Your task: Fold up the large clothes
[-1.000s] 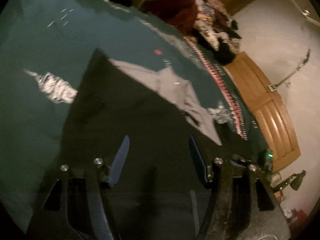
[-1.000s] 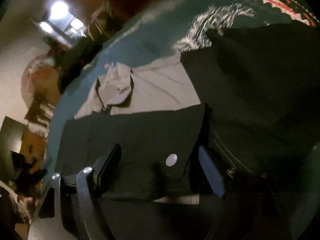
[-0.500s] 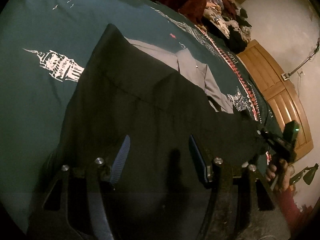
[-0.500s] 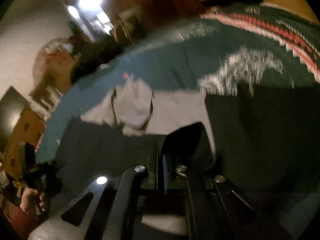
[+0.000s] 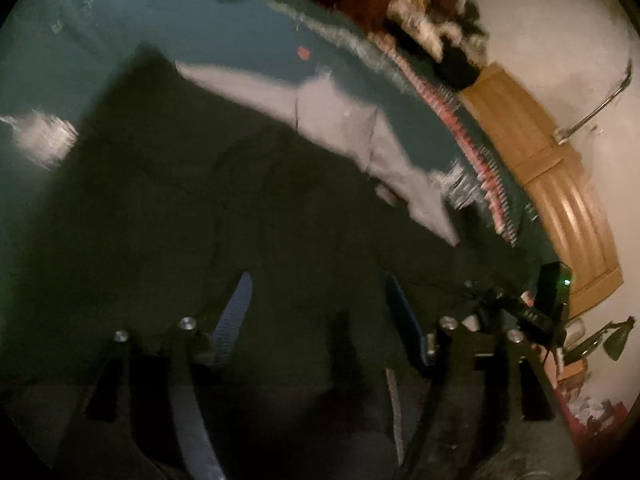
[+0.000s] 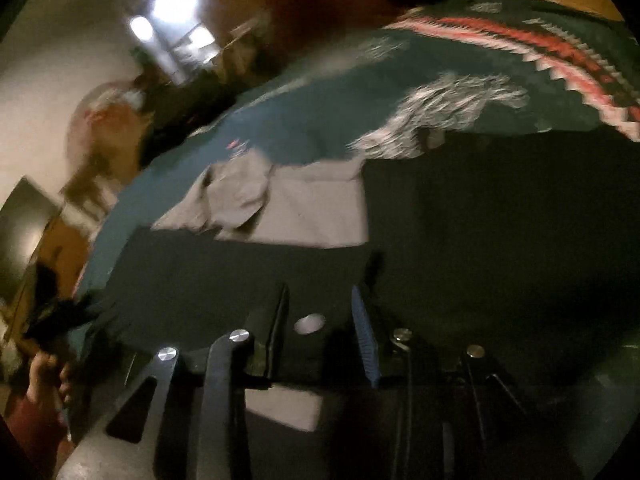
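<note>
Left wrist view is showing the left gripper (image 5: 316,304) hovering with jaws parted, having just been widening, nothing between them, over the dark garment (image 5: 224,208) lying spread on the teal bedspread (image 5: 224,36). Right gripper (image 6: 320,320) is reopening, jaws apart, seemingly empty above the dark cloth beside a grey garment (image 6: 304,208).

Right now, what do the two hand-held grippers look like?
Both are black frames with round silver bolt heads. The left hand-held gripper has two blue ribbed pads. The right hand-held gripper shows one blue ribbed pad and one that looks black. From the left view it carries a black box with a green light. A red sleeve shows at the left wrist.
</note>
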Demonstrator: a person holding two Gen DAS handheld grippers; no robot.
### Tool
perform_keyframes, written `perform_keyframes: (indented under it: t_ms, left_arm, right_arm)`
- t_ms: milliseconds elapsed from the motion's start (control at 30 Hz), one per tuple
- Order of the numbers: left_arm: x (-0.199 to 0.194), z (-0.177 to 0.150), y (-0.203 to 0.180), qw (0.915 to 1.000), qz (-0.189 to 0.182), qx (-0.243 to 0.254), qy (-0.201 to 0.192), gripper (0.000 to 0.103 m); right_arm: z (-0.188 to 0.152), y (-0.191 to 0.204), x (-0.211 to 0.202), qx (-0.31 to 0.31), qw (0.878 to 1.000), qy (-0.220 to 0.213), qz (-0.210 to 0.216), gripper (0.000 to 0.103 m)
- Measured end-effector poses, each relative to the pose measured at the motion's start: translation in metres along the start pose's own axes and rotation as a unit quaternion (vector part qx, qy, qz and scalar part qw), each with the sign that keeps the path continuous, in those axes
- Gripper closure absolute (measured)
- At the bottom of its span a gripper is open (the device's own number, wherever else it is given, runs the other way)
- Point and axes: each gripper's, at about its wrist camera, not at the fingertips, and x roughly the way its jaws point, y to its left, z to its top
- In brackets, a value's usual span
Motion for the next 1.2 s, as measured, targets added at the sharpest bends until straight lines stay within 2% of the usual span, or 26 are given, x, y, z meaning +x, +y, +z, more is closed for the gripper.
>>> perform_keyframes:
  t_ms: [33, 67, 100, 133, 167, 267, 333, 367, 467, 500, 600, 700, 867, 900, 933, 967, 1067, 1167, 1200]
  left_arm:
    - [0.005, -0.001, 0.001, 1.0000, 0.008, 0.001, -0.002, 0.034]
    - [0.005, -0.001, 0.001, 0.9999, 0.009, 0.003, -0.009, 0.033]
    - [0.004, 0.000, 0.001, 0.9999, 0.009, 0.002, -0.008, 0.033]
    - [0.001, 0.001, 0.001, 0.9999, 0.008, 0.001, -0.008, 0.033]
    - [0.000, 0.001, 0.003, 0.9999, 0.007, 0.001, -0.008, 0.033]
    - [-0.002, -0.003, 0.003, 0.9999, 0.006, 0.005, -0.015, 0.033]
    - [-0.002, -0.005, 0.001, 0.9997, 0.011, 0.008, -0.020, 0.032]
    - [-0.001, -0.005, 0.001, 0.9996, 0.012, 0.005, -0.024, 0.031]
    - [0.000, -0.006, -0.001, 0.9994, 0.008, -0.003, -0.034, 0.026]
    - [0.001, -0.006, -0.001, 0.9993, 0.009, -0.001, -0.036, 0.026]
    - [0.002, -0.007, -0.003, 0.9991, 0.013, 0.006, -0.039, 0.024]
    - [0.002, -0.007, -0.004, 0.9990, 0.014, 0.010, -0.041, 0.024]
    - [0.002, -0.008, -0.005, 0.9986, 0.018, 0.015, -0.048, 0.022]
    - [0.002, -0.008, -0.005, 0.9986, 0.018, 0.012, -0.048, 0.022]
    - [0.002, -0.007, -0.005, 0.9987, 0.018, 0.008, -0.047, 0.023]
    - [0.000, -0.006, -0.005, 0.9988, 0.017, -0.001, -0.046, 0.023]
    - [-0.014, -0.002, -0.006, 0.9987, 0.003, -0.015, -0.049, 0.024]
    - [-0.048, 0.001, -0.006, 0.9966, -0.012, -0.015, -0.080, 0.024]
    - [-0.062, 0.003, -0.005, 0.9955, -0.014, -0.015, -0.093, 0.024]
  right_arm:
    - [-0.008, -0.005, 0.021, 0.006, 0.999, 0.044, 0.000, 0.062]
    - [-0.015, -0.012, 0.034, 0.013, 0.998, 0.067, 0.002, 0.066]
    - [-0.016, -0.019, 0.029, 0.022, 0.998, 0.050, 0.014, 0.073]
    - [-0.012, -0.030, 0.019, 0.044, 0.997, 0.057, 0.028, 0.076]
    - [-0.008, -0.039, 0.009, 0.062, 0.996, 0.055, 0.031, 0.073]
    - [0.012, -0.098, -0.066, 0.135, 0.990, -0.043, 0.017, 0.060]
    - [0.021, -0.169, -0.124, 0.217, 0.968, -0.117, -0.036, 0.055]
    - [0.023, -0.197, -0.145, 0.244, 0.958, -0.138, -0.067, 0.054]
    - [0.020, -0.290, -0.198, 0.335, 0.912, -0.169, -0.166, 0.051]
    - [0.019, -0.308, -0.205, 0.347, 0.905, -0.172, -0.178, 0.051]
    - [0.018, -0.347, -0.209, 0.379, 0.895, -0.170, -0.160, 0.051]
    - [0.027, -0.359, -0.200, 0.377, 0.900, -0.169, -0.139, 0.050]
    - [0.042, -0.374, -0.189, 0.354, 0.909, -0.146, -0.164, 0.053]
    - [0.038, -0.376, -0.192, 0.353, 0.908, -0.141, -0.177, 0.073]
    - [0.034, -0.372, -0.195, 0.351, 0.907, -0.145, -0.180, 0.086]
    - [0.035, -0.362, -0.199, 0.349, 0.908, -0.158, -0.172, 0.086]
    - [0.059, -0.286, -0.213, 0.290, 0.929, -0.200, -0.116, 0.087]
    - [0.096, -0.155, -0.203, 0.187, 0.957, -0.219, -0.021, 0.087]
    - [0.104, -0.121, -0.193, 0.166, 0.962, -0.217, 0.004, 0.087]
